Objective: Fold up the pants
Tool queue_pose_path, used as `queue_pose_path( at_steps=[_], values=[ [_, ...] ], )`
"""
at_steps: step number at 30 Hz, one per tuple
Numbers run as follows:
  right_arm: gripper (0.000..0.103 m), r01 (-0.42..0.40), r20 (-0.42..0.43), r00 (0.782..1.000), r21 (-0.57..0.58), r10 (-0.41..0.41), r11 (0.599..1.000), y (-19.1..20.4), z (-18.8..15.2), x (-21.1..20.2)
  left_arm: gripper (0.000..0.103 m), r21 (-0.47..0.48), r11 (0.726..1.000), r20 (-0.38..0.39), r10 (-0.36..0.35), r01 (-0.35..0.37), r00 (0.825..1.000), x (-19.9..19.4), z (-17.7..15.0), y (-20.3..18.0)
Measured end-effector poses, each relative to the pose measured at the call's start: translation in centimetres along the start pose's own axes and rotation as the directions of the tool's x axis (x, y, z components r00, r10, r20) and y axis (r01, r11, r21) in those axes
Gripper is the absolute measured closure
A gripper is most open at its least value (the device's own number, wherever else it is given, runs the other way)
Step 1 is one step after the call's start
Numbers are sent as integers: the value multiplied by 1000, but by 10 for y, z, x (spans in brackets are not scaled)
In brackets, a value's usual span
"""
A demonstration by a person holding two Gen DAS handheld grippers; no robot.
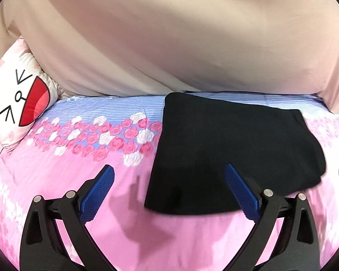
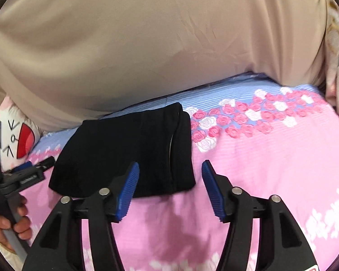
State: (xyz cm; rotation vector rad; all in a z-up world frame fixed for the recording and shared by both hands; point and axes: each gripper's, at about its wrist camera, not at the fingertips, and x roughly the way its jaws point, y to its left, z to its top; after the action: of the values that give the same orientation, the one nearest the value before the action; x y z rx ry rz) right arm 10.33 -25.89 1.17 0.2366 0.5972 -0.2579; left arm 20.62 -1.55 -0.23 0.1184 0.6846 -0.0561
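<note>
The black pants point(image 1: 228, 149) lie folded into a compact rectangle on the pink floral bedsheet point(image 1: 83, 180). They also show in the right wrist view point(image 2: 126, 149). My left gripper point(image 1: 169, 171) is open and empty, hovering above the near left edge of the pants. My right gripper point(image 2: 170, 168) is open and empty, above the near right corner of the pants. The left gripper's body and the hand holding it show in the right wrist view point(image 2: 13, 180).
A beige curtain point(image 1: 169, 33) hangs along the far side of the bed. A white pillow with a cartoon face point(image 1: 15, 99) lies at the far left. The sheet has a blue striped band with roses point(image 2: 248, 113).
</note>
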Motion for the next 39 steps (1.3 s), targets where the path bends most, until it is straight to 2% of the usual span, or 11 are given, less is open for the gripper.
queue_pose_path(
  at_steps=[6,9,14,19,23,28,33,39],
  values=[
    [27,37,44,998,-80,-34,996,24,-32,-33,5,-18,1000,69,-23,25,997,-46,-41,9],
    [24,84,79,994,-125,-74,989,38,-51,-46,5,-6,1000,81,-12,12,997,-60,-61,5],
    [23,125,100,989,-149,-111,981,53,-82,-58,5,-15,998,73,-53,54,996,-69,-86,2],
    [22,116,32,993,-121,-113,986,48,-96,-56,5,-4,1000,70,-31,31,997,-70,-97,1],
    [20,113,16,994,-81,-112,990,43,-102,-59,5,-15,999,54,-36,36,998,-68,-104,4],
    [19,132,-20,991,-84,-134,988,44,-104,-52,5,15,1000,68,15,-16,998,-66,-112,0],
    [18,159,-20,987,-110,-162,981,50,-105,-51,5,39,999,68,3,-6,998,-65,-113,-5],
    [17,189,-6,981,-139,-192,972,56,-107,-51,5,14,1000,50,-7,7,999,-60,-113,0]
  ],
)
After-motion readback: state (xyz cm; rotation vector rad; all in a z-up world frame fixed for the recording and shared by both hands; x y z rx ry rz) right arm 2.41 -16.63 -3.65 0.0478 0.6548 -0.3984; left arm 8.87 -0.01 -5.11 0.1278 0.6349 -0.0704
